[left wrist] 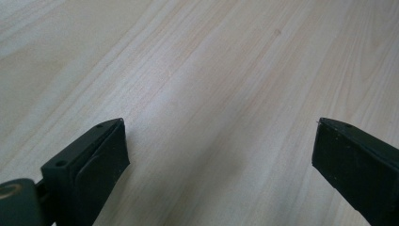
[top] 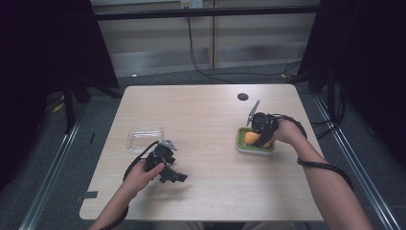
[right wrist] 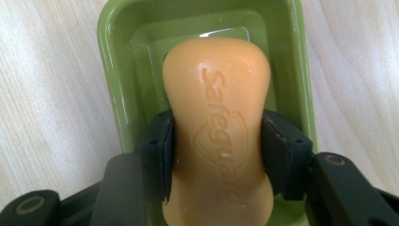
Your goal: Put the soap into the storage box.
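The word "Safeguard" (raised letters, with a shield outline embossed beside it) runs lengthwise along the orange soap bar; no other text is readable

On the surface a clear tray lies at the left, a dish at the right — well apart. A soap bar sits in the dish. A small disc lies behind the dish, near the far edge.

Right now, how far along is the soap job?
Done: clear lid lies on the table, off the green dish. In hand: right gripper clamps the orange soap bar over the dish. Left: unclear whether soap goes in or out; left gripper open, idle.
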The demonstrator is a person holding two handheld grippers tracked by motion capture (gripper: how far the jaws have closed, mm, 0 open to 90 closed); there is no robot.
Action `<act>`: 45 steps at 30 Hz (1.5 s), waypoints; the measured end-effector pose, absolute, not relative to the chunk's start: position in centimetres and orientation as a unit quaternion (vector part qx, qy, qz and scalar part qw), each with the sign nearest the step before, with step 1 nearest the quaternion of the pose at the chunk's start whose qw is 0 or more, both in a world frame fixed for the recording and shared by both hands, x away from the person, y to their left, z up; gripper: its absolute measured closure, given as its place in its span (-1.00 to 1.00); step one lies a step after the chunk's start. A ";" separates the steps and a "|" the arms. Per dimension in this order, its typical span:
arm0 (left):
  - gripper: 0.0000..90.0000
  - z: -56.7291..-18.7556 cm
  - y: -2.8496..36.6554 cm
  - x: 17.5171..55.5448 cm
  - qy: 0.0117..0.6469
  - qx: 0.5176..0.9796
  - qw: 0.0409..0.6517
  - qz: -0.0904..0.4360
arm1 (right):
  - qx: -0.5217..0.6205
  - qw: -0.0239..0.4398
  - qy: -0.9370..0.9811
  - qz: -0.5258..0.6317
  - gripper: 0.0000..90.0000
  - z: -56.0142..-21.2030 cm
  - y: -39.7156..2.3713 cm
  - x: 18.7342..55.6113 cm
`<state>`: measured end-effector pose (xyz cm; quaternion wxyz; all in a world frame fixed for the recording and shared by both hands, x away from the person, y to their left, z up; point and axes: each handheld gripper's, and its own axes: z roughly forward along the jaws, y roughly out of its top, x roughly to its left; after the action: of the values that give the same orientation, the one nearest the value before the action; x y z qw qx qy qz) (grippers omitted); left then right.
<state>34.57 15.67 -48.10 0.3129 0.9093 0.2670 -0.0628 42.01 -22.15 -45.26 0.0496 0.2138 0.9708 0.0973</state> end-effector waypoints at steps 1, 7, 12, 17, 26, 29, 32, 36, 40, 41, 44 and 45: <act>-0.91 -48.1 15.6 34.6 0.267 0.909 0.313 -0.063 | 0.213 0.050 0.971 0.097 0.10 -45.3 -22.2 42.0; -0.91 -47.9 15.8 34.8 0.249 0.920 0.297 -0.060 | 0.215 0.049 0.970 0.099 0.10 -45.3 -22.2 42.2; -0.91 -47.9 15.7 34.7 0.251 0.919 0.298 -0.059 | 0.220 0.049 0.969 0.098 0.10 -45.3 -22.2 42.2; -0.91 -48.1 15.5 34.5 0.262 0.913 0.308 -0.064 | 0.224 0.045 0.968 0.100 0.09 -45.3 -22.2 42.2; -0.91 -48.1 15.5 34.5 0.257 0.915 0.303 -0.063 | 0.234 0.044 0.965 0.110 0.05 -45.3 -22.4 42.2; -0.91 -48.0 15.7 34.7 0.243 0.923 0.293 -0.061 | 0.247 0.041 0.961 0.120 0.03 -45.0 -22.6 42.2; -0.91 -48.0 15.6 34.7 0.245 0.921 0.298 -0.061 | 0.258 0.040 0.958 0.120 -0.06 -44.9 -22.7 42.2; -0.91 -47.9 15.7 34.6 0.250 0.919 0.299 -0.060 | 0.268 0.034 0.955 0.123 -0.10 -44.8 -22.8 42.1; -0.91 -48.0 15.6 34.5 0.259 0.915 0.303 -0.064 | 0.271 0.035 0.954 0.123 -0.21 -44.7 -22.8 42.1; -0.91 -48.1 15.6 34.5 0.259 0.914 0.306 -0.064 | 0.276 0.032 0.953 0.125 -0.23 -44.7 -22.7 42.0; -0.91 -47.9 15.7 34.6 0.252 0.919 0.298 -0.060 | 0.279 0.034 0.951 0.129 -0.26 -44.4 -22.7 41.8; -0.91 -47.9 15.7 34.7 0.248 0.920 0.298 -0.058 | 0.274 0.035 0.952 0.132 -0.28 -44.3 -22.7 41.8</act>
<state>34.66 15.70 -47.86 0.2982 0.9200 0.2477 -0.0579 41.80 -22.74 -44.33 0.0353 0.2743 0.9518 0.1322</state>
